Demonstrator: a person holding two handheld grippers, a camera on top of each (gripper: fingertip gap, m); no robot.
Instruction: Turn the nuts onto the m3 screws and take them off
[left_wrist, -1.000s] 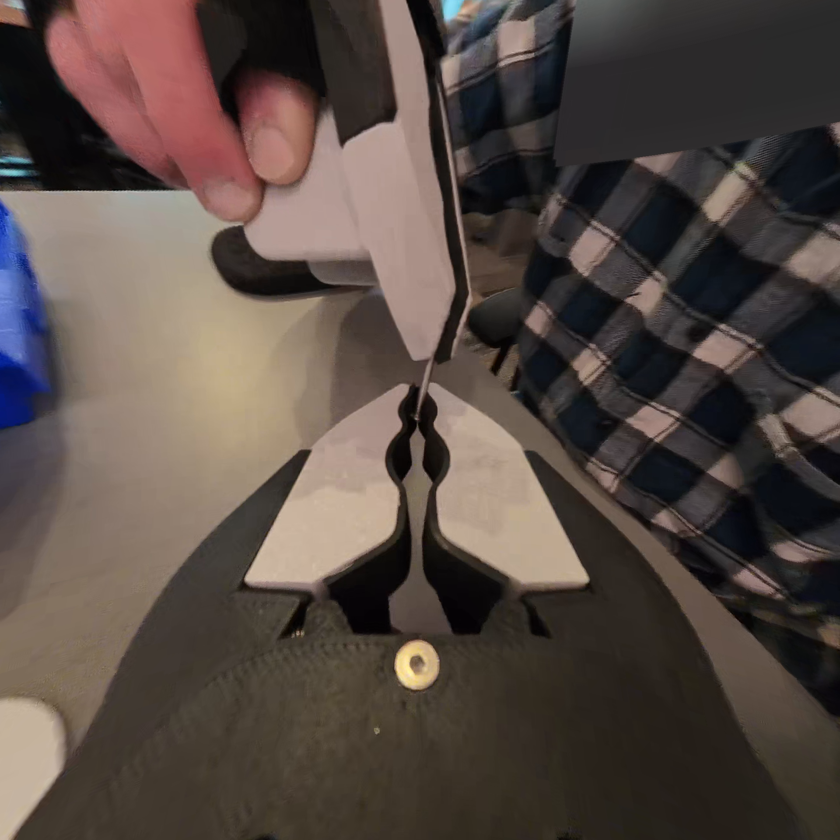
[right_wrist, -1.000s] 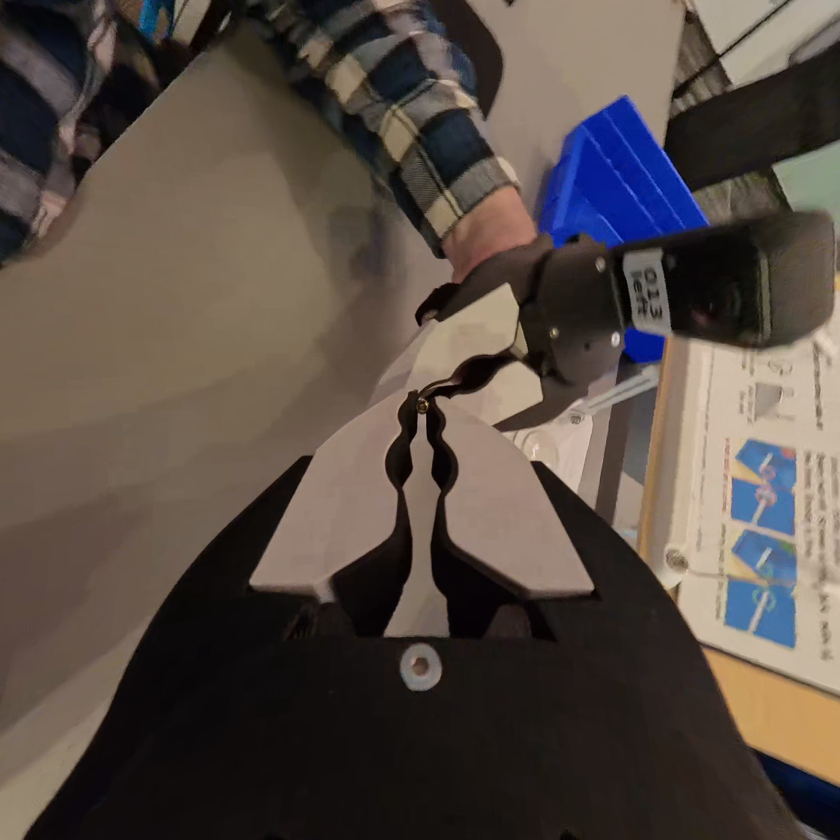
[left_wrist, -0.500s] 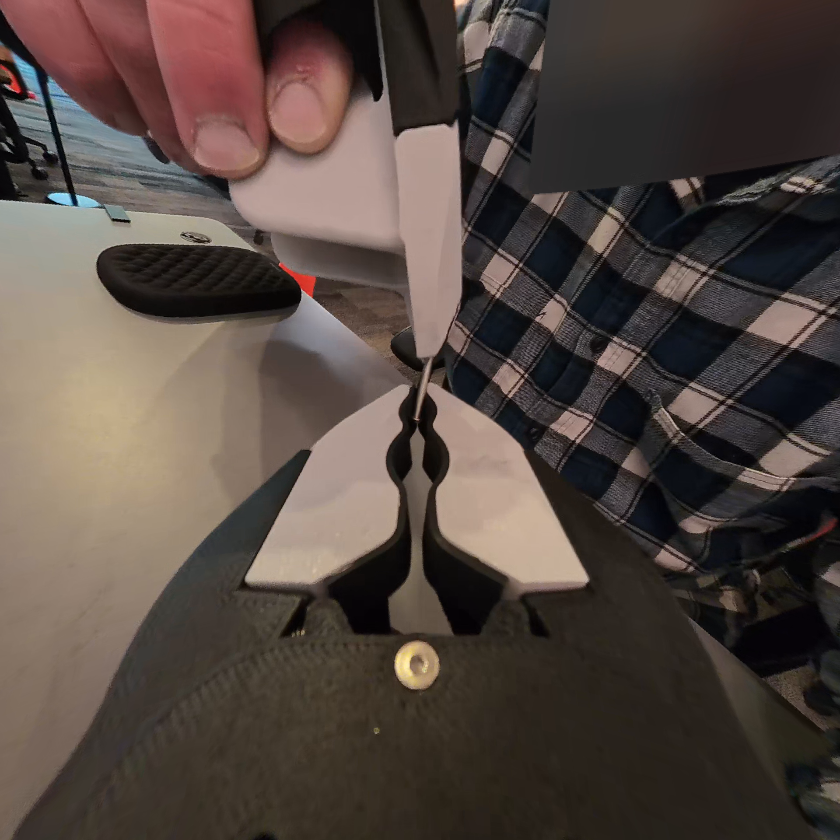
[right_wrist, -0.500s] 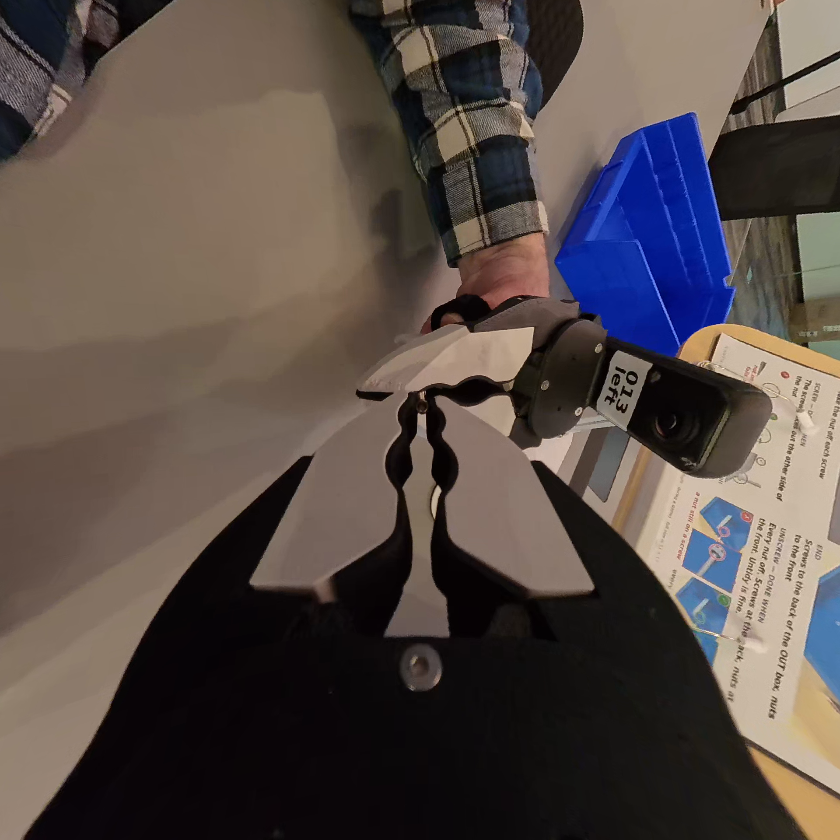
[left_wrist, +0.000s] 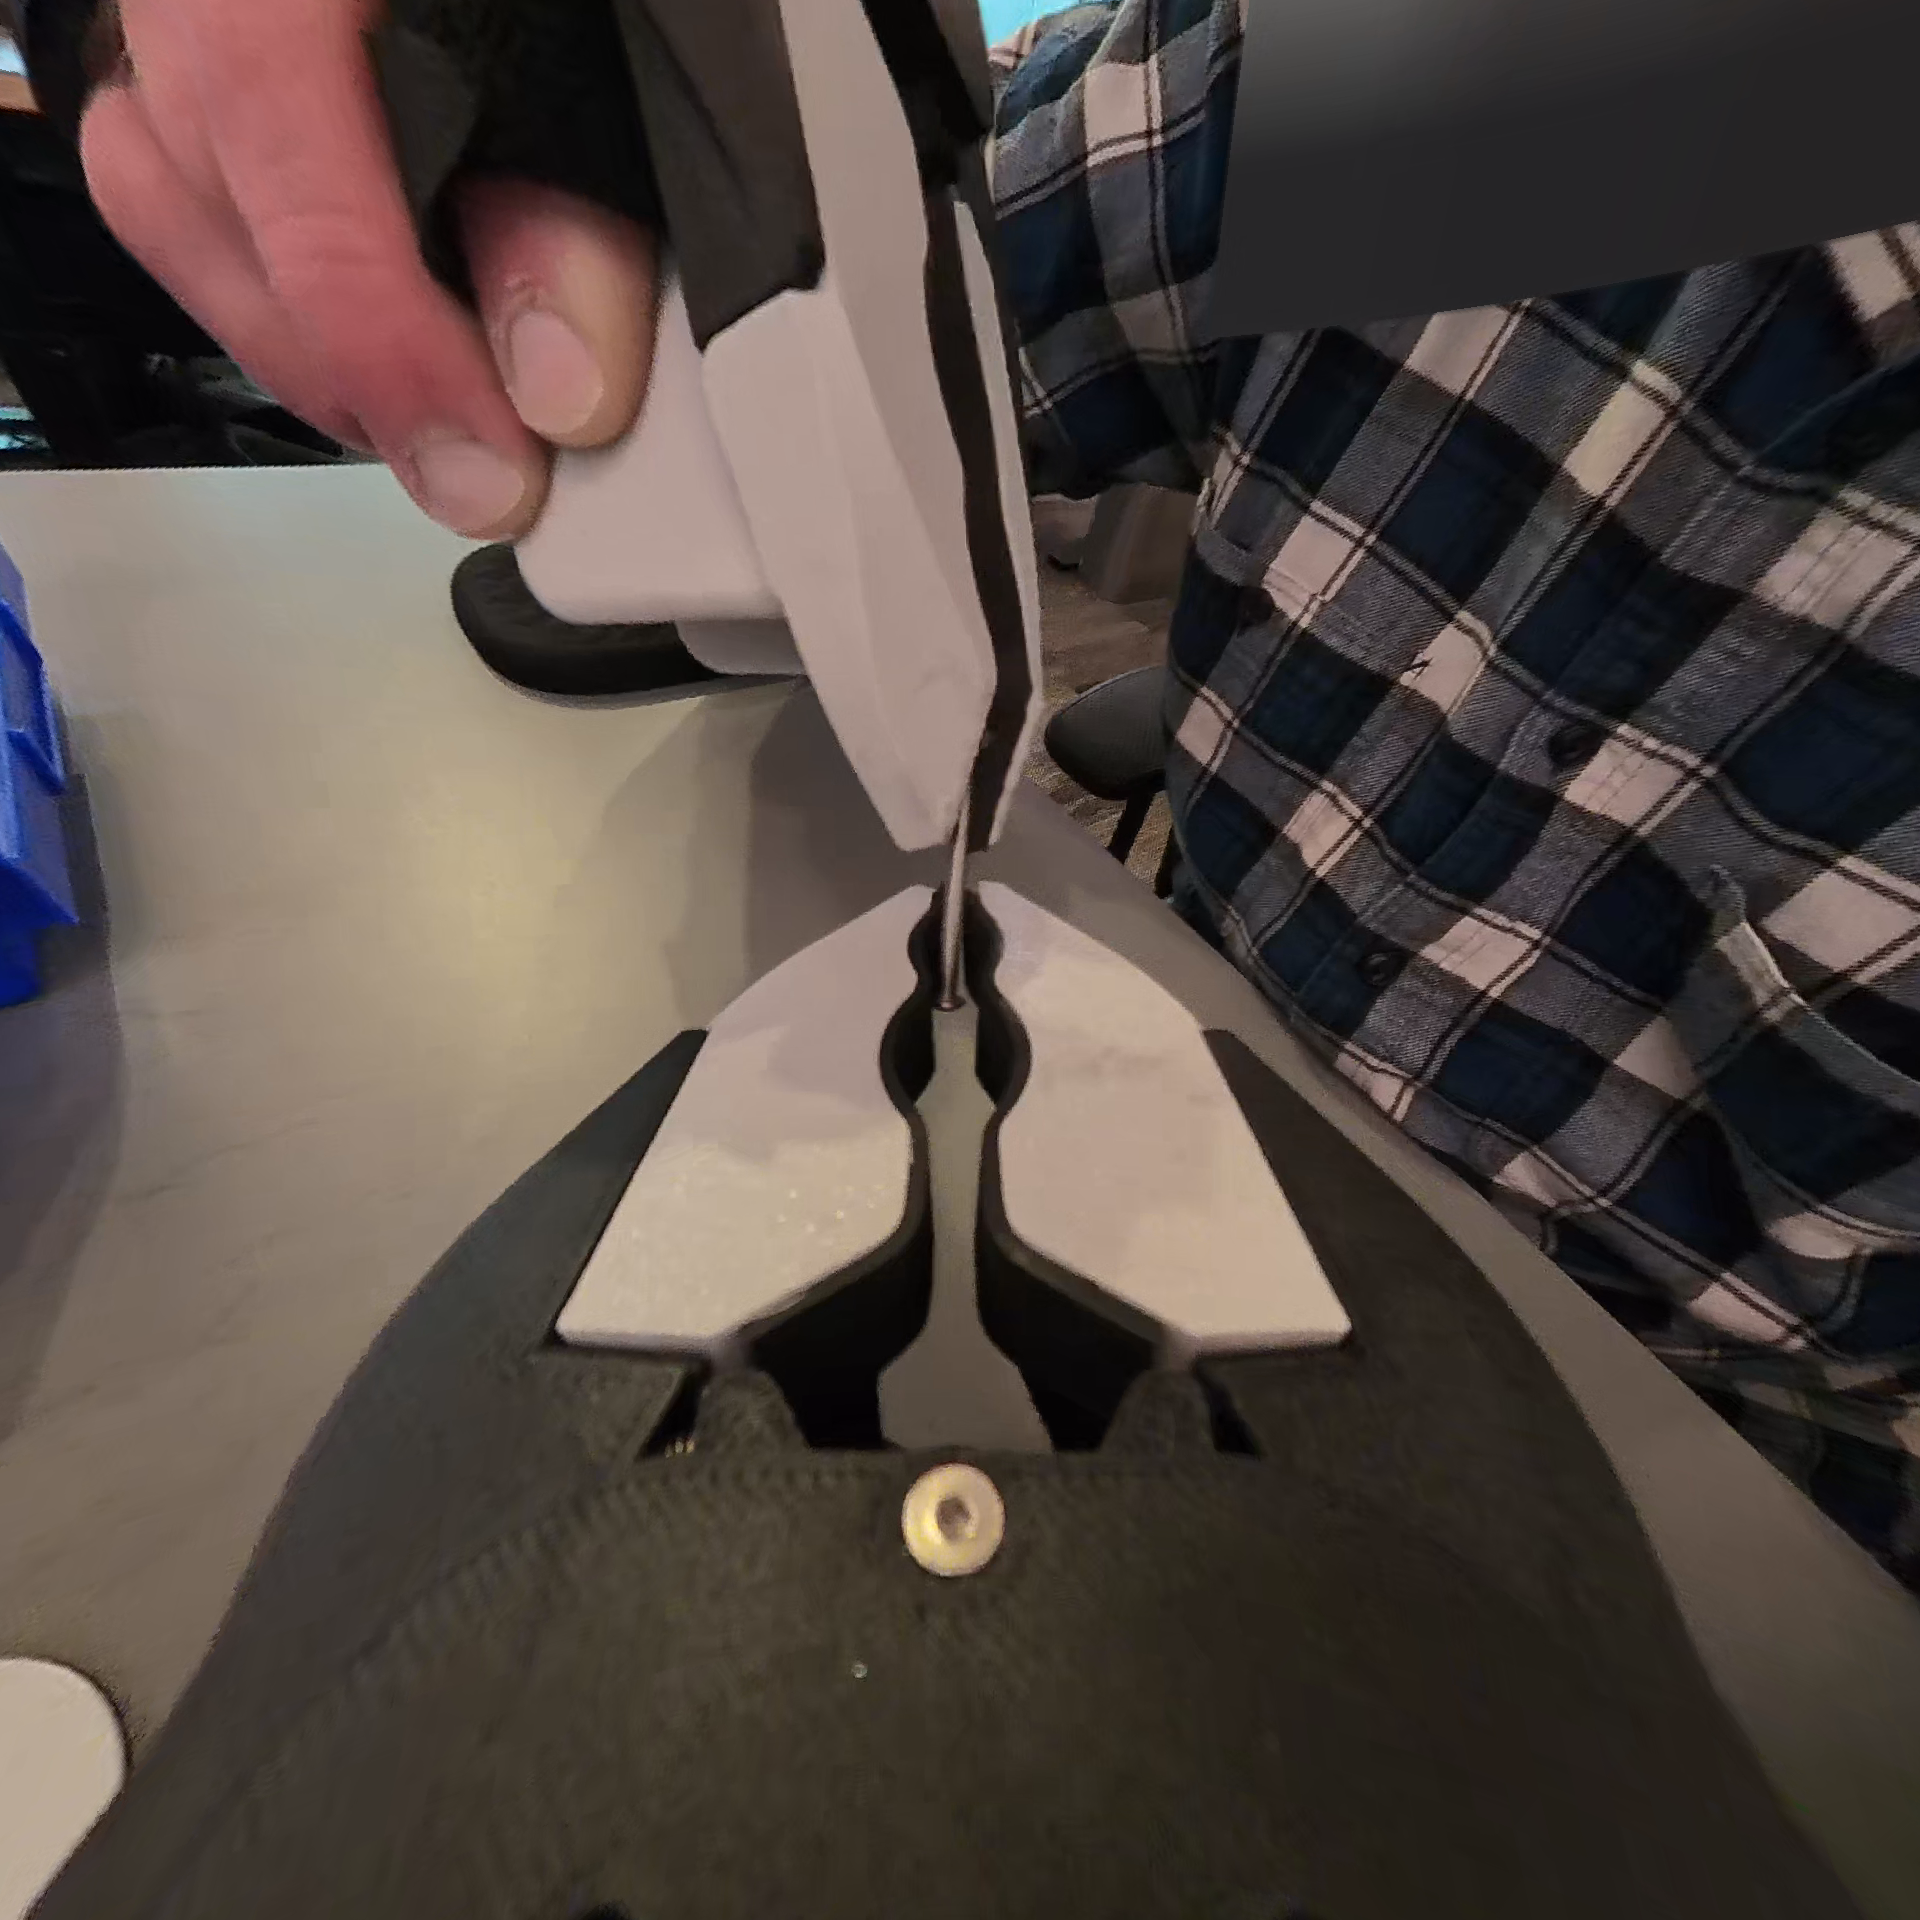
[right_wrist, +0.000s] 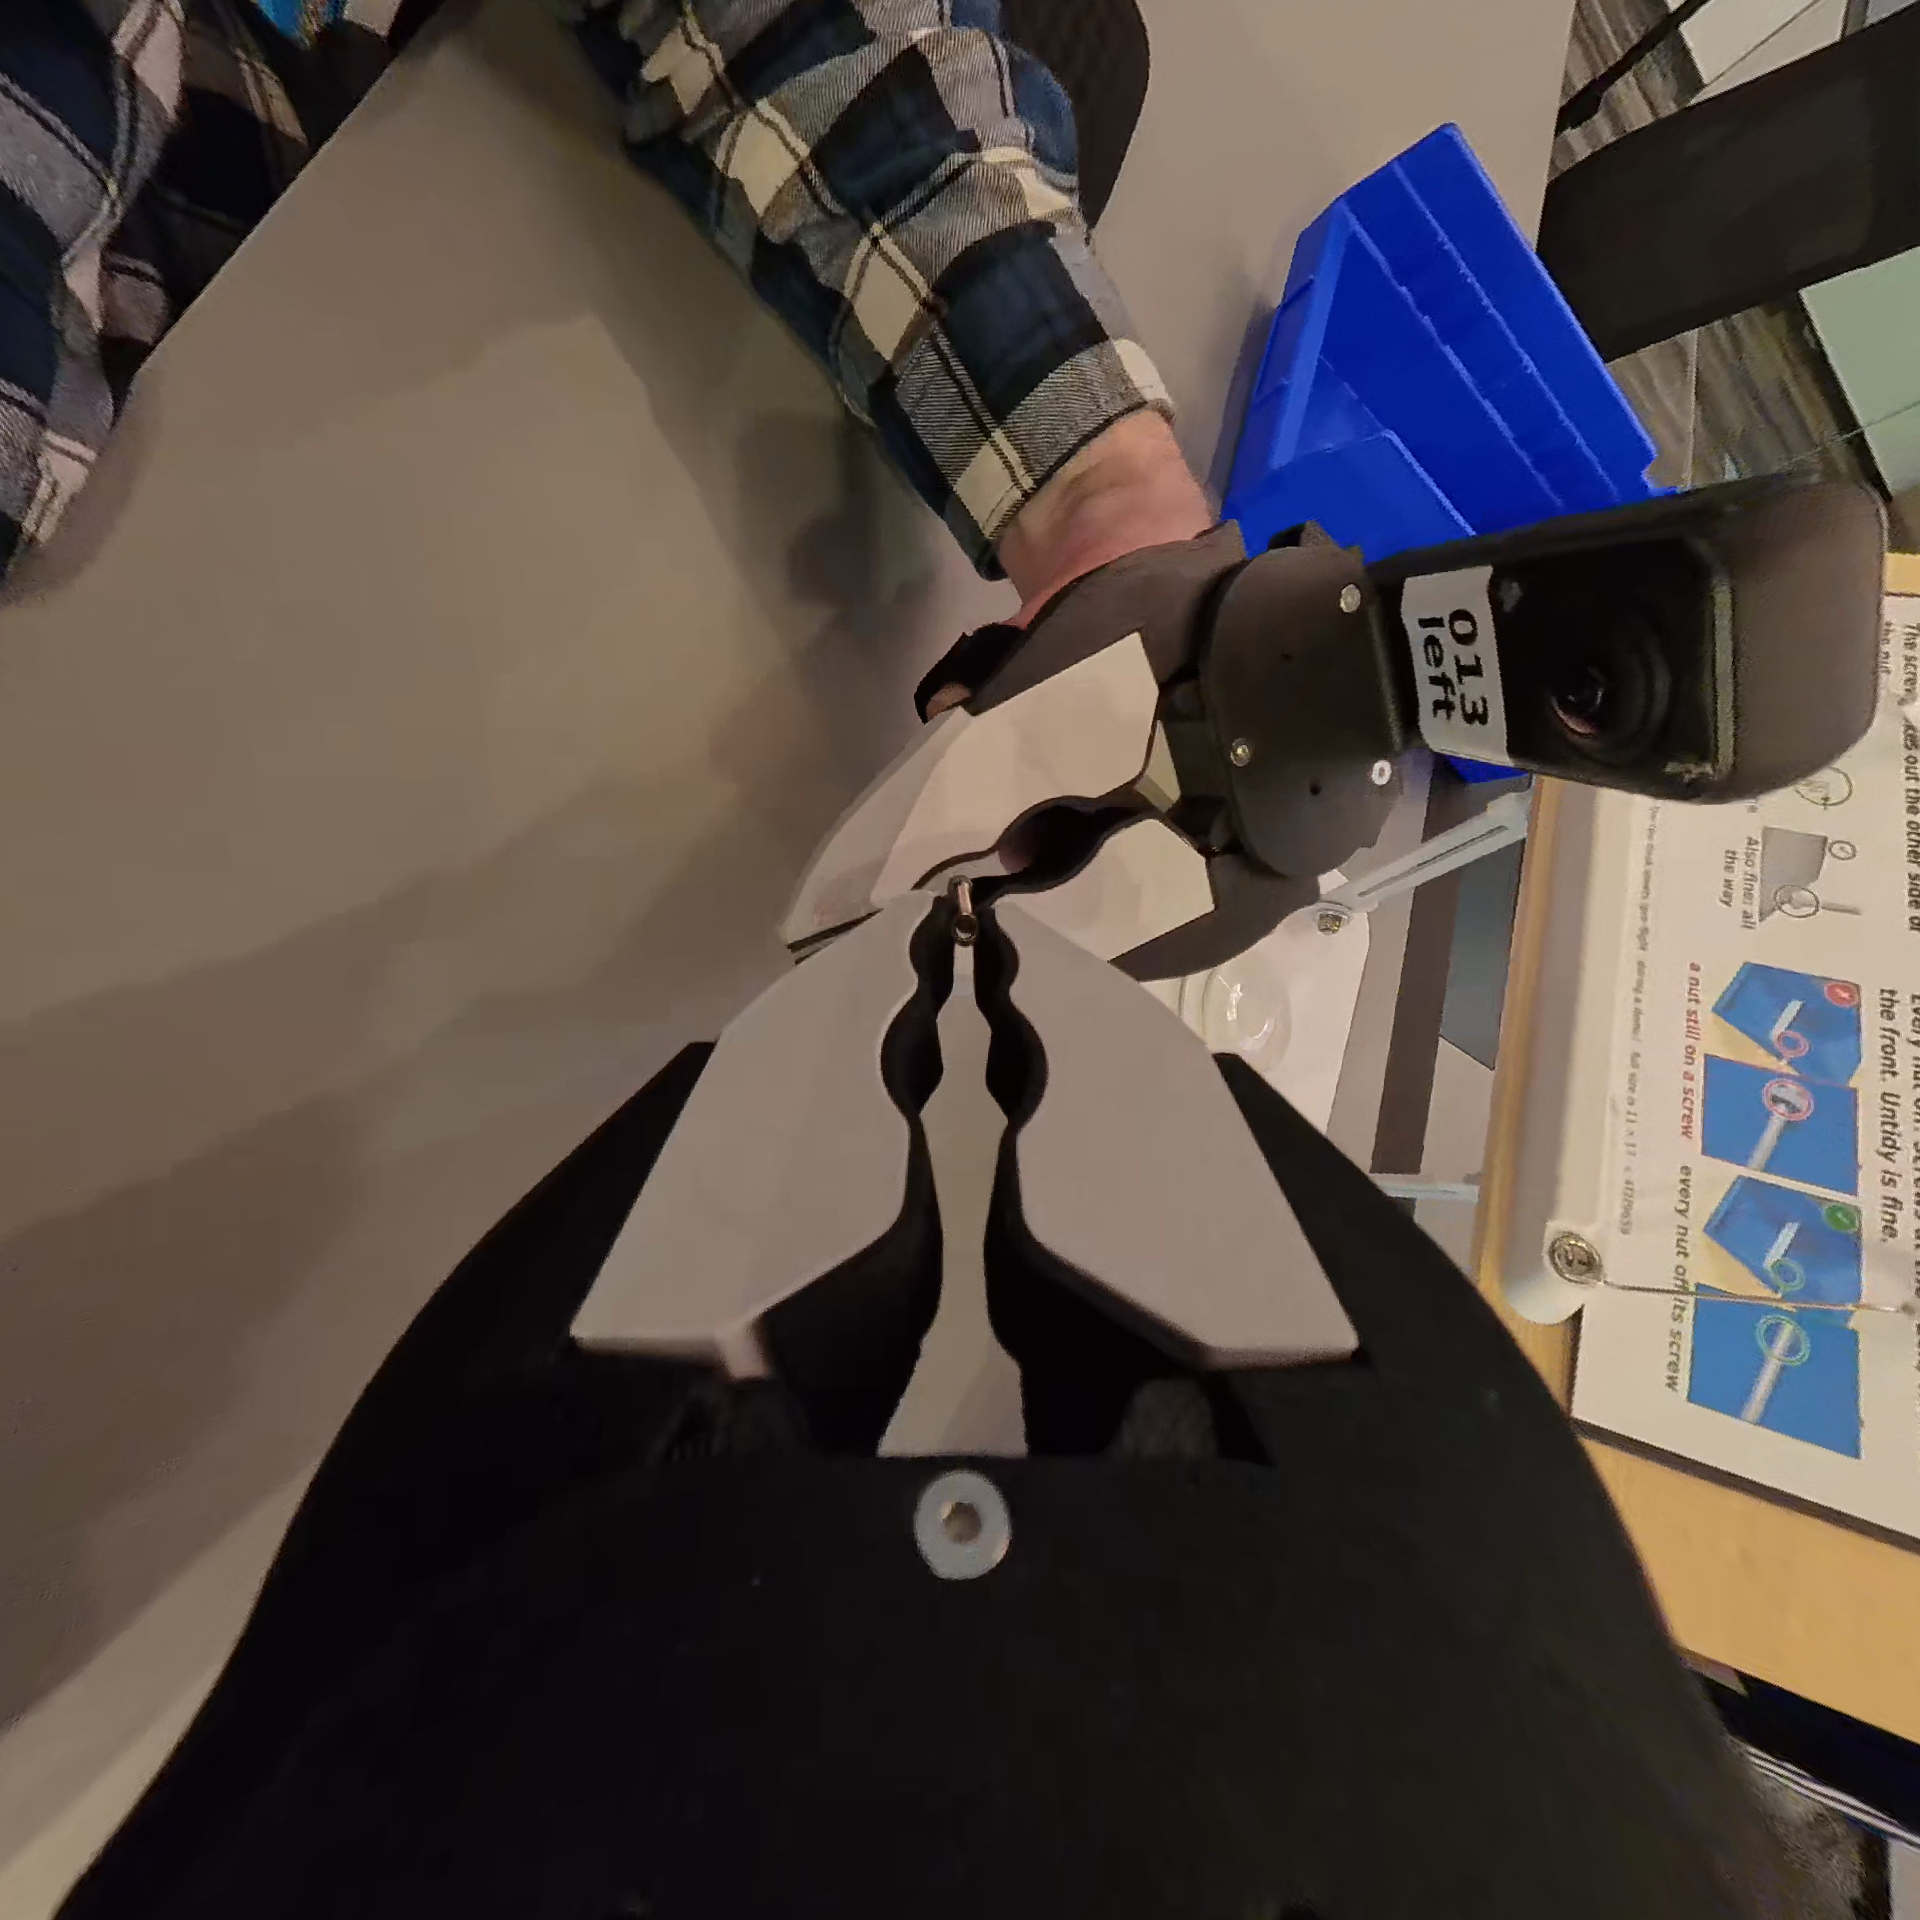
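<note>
Both grippers are clamped on one thin metal screw (left_wrist: 954, 914), held in the air above the grey table (left_wrist: 312, 831): left gripper (left_wrist: 951, 940) on one end, right gripper (right_wrist: 961, 925) on the other. Risks: any twist or pull between the hands could bend the screw or slide it out of the tips, and it would drop and roll off the table edge.

- The two grippers meet tip to tip above the table (right_wrist: 436, 644); a thin screw (left_wrist: 954, 914) runs between them, pinched at each end.
- In the left wrist view the right gripper (left_wrist: 961, 821) comes down from twelve o'clock onto the left gripper (left_wrist: 951, 914).
- A padded rest (left_wrist: 561, 644) lies on the table at eleven o'clock, behind the hand (left_wrist: 343, 260).
- In the right wrist view a bin (right_wrist: 1455, 353) sits at one o'clock, behind the left gripper (right_wrist: 935, 883).
- An instruction sheet (right_wrist: 1766, 1091) lies at three o'clock, on a board (right_wrist: 1517, 1039).
</note>
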